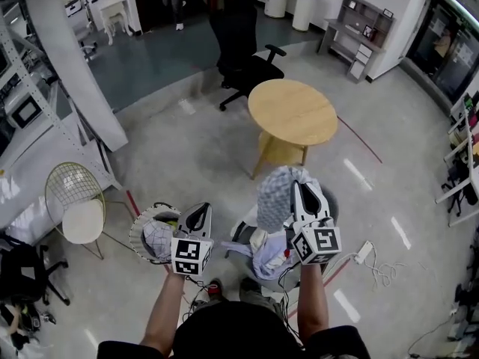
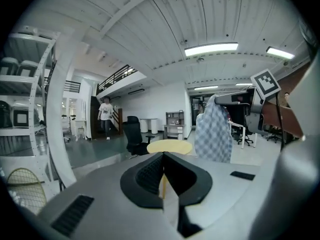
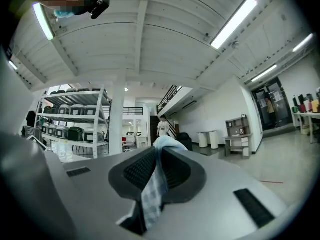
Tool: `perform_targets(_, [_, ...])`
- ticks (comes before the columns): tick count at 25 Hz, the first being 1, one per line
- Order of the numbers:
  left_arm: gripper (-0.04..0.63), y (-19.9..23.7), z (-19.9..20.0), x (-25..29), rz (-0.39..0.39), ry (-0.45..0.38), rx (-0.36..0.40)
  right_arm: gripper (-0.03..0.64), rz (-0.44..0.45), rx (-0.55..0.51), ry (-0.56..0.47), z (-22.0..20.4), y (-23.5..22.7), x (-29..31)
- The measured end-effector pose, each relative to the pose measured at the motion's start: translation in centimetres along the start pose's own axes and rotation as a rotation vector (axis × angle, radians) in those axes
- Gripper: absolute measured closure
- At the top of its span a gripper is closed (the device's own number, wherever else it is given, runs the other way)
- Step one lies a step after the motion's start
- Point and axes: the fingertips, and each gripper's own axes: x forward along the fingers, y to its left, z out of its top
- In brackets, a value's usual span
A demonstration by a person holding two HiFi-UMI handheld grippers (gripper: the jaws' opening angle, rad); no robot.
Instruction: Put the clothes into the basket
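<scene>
Both arms reach out in front, held about level.
The right hand-held gripper [image 3: 159, 155] is pinched tight on a checked cloth [image 1: 274, 197], which hangs above the clothes pile [image 1: 263, 254]. The left hand-held gripper [image 2: 163, 157] is closed with nothing in it, by the basket [image 1: 135, 235].

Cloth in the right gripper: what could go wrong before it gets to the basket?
1. The right gripper pinches only a thin fold of the cloth, so it might slip out on the way.
2. The cloth hangs low over the pile and could drag another piece off.
3. The basket is off to the left and already holds clothes, so the cloth may catch on its rim or spill over.
</scene>
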Motion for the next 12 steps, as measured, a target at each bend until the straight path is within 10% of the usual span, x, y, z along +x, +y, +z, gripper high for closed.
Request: perform_targets(12, [0.588,8.5,-2.4,-10.3,0.201,0.008,-0.029,0.560,0.250,0.024,-0.002,-0.6,14.2,3.2])
